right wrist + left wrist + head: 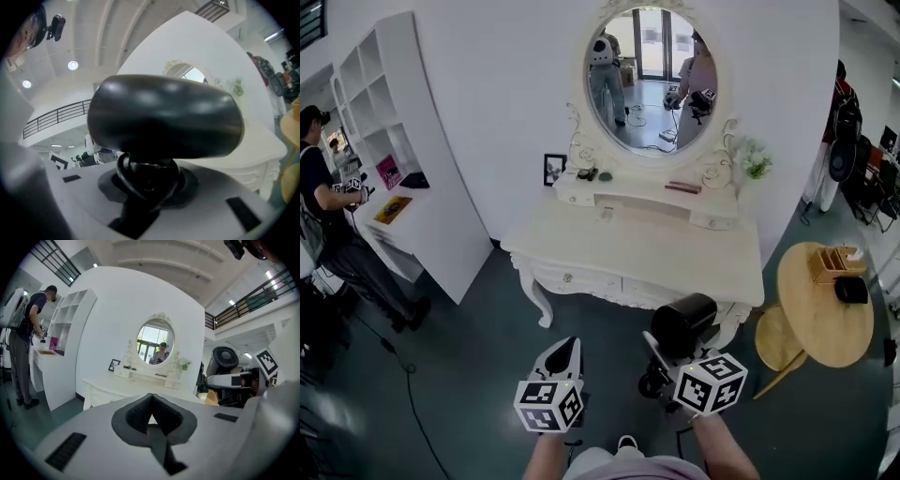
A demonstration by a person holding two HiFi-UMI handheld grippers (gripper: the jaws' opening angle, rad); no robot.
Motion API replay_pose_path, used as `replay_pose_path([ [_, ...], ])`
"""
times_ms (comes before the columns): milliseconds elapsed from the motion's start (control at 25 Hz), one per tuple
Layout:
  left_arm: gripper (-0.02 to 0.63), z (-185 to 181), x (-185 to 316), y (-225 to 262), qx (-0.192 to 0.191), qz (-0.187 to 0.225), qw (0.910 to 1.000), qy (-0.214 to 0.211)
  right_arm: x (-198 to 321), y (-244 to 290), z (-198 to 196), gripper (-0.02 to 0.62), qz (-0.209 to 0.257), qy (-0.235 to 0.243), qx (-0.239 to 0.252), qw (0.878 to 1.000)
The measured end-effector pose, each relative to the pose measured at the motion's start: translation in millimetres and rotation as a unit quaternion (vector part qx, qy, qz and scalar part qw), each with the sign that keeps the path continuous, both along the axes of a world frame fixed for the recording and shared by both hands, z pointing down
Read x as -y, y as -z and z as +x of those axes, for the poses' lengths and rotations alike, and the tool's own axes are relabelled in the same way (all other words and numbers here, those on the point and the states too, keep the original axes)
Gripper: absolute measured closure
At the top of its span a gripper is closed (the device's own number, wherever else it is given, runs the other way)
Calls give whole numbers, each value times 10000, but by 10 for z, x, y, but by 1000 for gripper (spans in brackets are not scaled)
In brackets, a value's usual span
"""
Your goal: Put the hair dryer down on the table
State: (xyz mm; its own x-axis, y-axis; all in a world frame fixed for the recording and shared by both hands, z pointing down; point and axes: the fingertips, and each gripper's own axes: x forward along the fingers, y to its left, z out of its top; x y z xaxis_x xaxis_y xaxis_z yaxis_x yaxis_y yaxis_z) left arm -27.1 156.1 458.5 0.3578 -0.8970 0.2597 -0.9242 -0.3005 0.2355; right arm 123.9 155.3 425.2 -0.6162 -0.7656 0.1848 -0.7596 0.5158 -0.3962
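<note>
Now | right gripper point(147, 183) clamps dryer point(164, 117) by its handle; left gripper point(151, 404) jaws together, empty | risk: early release drops top-heavy dryer short of table point(628, 248)

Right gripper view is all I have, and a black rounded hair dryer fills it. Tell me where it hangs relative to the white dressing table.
Observer: The black hair dryer, its handle clamped in the right gripper, is held in the air, apparently short of the white dressing table, near its right front corner.
Operator: Report the left gripper.
Observer: The left gripper is shut and empty, beside the right one.
Operator: Check the tabletop for a landing spot.
Observer: Its broad front part looks bare; small items sit on the raised back shelf under the oval mirror.
</note>
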Motion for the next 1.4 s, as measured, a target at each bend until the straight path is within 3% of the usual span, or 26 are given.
replay_pose_path([
  [680,606,53,754,-123,143,-124,9998,-10,881,-83,212,472,-42,-180,-60,9998],
  [1400,606,-352,2740,-149,-33,-103,9989,-455,2799,-235,-216,472,-334,-580,-329,9972],
])
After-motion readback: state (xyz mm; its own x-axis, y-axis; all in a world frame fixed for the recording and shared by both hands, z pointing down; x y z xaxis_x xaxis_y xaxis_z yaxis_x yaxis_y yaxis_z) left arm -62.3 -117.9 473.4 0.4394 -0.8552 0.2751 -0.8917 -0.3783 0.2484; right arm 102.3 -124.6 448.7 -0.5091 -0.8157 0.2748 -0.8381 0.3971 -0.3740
